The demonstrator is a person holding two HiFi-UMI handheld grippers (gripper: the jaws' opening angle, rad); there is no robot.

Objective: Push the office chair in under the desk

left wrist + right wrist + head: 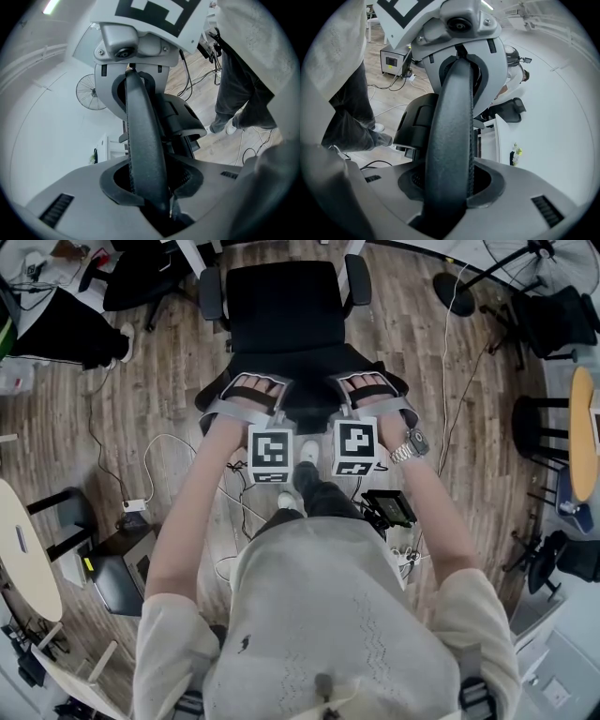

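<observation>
Both tools are closed on the office chair [281, 310], one at each side of its backrest rim [143, 136]. The left tool [255, 395] clamps the rim left of the middle, and in the left gripper view its jaws [150, 187] press on the dark padded edge from both sides. The right tool [367, 390] holds the same rim [452, 136] right of the middle, jaws tight on the padding in the right gripper view [450, 187]. The chair stands on the wooden floor [150, 399] directly in front of the person, with its seat pointing away. White cables [187, 442] lie on the floor near the person's feet.
</observation>
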